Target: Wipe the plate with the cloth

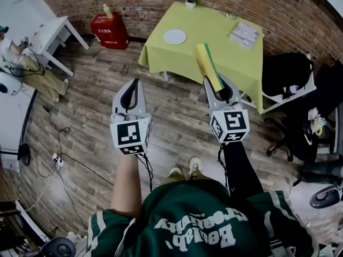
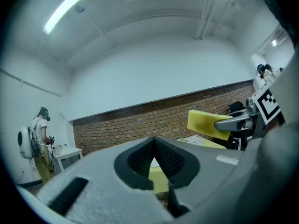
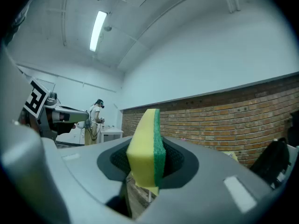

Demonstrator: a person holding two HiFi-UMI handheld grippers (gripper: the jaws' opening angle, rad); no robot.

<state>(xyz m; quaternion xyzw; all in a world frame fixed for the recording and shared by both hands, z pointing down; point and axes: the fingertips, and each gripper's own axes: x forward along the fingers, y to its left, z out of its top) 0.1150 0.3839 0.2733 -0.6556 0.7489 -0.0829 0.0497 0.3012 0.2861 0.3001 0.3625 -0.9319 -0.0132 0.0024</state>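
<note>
A white plate [image 1: 174, 36] lies on the table with the lime-green cover [image 1: 210, 24], well ahead of both grippers. The cloth here is a yellow sponge with a green scouring side [image 1: 208, 63]. My right gripper [image 1: 218, 86] is shut on the sponge's lower end, and the sponge stands up between the jaws [image 3: 145, 146] in the right gripper view. My left gripper [image 1: 132, 85] is held level beside it over the wooden floor, its jaws closed together with nothing between them [image 2: 153, 146]. The left gripper view catches the sponge [image 2: 204, 123] from the side.
A printed booklet [image 1: 245, 35] and a small flower pot [image 1: 191, 0] sit on the table. A red box [image 1: 110, 31] and a white side table [image 1: 53, 33] stand at the left, a black chair [image 1: 286, 74] at the right. Cables [image 1: 59, 133] cross the floor.
</note>
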